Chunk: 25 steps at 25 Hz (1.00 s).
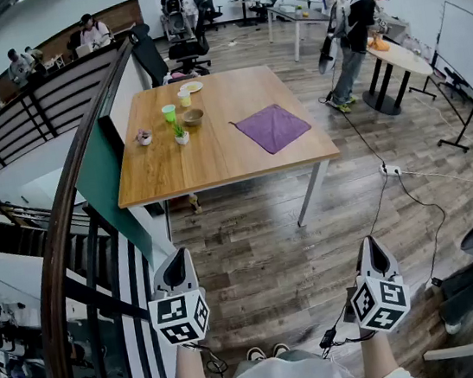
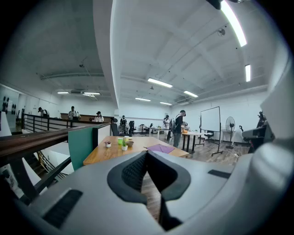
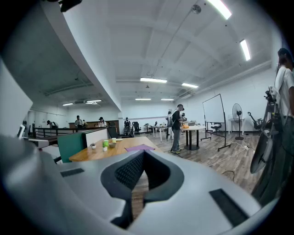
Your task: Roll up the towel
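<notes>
A purple towel lies flat on the right part of a wooden table well ahead of me. It also shows as a thin purple patch, the towel in the left gripper view and the towel in the right gripper view. My left gripper is held low over the floor at the left, shut and empty. My right gripper hangs at the right, shut with nothing in it. Both point toward the table from a distance.
On the table's left part stand a green cup, a small potted plant, a bowl and a plate. A railing and green partition run along the left. Cables cross the wooden floor; a person stands at the back right.
</notes>
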Motion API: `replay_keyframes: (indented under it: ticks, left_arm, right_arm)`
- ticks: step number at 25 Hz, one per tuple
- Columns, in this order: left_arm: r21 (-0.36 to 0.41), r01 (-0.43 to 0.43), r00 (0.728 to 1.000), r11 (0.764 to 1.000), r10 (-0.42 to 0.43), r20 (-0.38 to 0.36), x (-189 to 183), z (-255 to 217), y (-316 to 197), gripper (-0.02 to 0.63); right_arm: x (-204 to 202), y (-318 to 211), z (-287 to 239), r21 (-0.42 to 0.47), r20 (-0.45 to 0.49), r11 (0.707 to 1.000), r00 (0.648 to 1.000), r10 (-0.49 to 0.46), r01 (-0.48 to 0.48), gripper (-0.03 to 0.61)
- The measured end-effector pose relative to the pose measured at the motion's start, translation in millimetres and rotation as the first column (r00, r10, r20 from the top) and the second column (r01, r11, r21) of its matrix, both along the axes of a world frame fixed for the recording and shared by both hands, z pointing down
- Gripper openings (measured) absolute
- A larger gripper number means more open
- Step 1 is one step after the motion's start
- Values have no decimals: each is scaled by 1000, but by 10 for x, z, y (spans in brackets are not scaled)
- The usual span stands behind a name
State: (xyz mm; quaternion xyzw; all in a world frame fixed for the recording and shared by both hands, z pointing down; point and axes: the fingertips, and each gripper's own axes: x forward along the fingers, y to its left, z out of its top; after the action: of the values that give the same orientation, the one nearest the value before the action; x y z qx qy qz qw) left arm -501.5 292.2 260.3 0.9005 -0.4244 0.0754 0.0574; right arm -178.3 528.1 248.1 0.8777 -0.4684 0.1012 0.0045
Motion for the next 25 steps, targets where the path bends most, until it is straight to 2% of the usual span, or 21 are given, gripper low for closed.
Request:
replay_keyframes:
  ticks: [7,12,18,20,21,25]
  left_arm:
    - [-2,-13,1000,1000,13,6,43,24,-6,-2]
    - [-14,-27,1000,1000,27,-12,66,7,-22,-2]
    - [-8,-47,999,999,47,-26,164,-24,-25,2]
    - [-13,-64,997,998,63,-32,199,-31,-18,89]
    - [-14,-68,997,998,68,-32,209,-38,-18,92]
    - [-10,-64,997,998,64,-34,203,-54,-54,110]
  right_arm:
    - [0,-25,49,-5,18,1000,1000,-1,1,0]
    - [-24,-69,29,41,54,999,998,-9,7,2]
    - [-54,-155,-28,31,11,999,1000,-16,16,2]
    - [-77,-174,-43,34,9,999,999,-32,32,23]
    - [-87,-182,-51,35,8,999,999,-40,39,57]
    - [-98,-207,-68,35,0,998,999,-47,47,75]
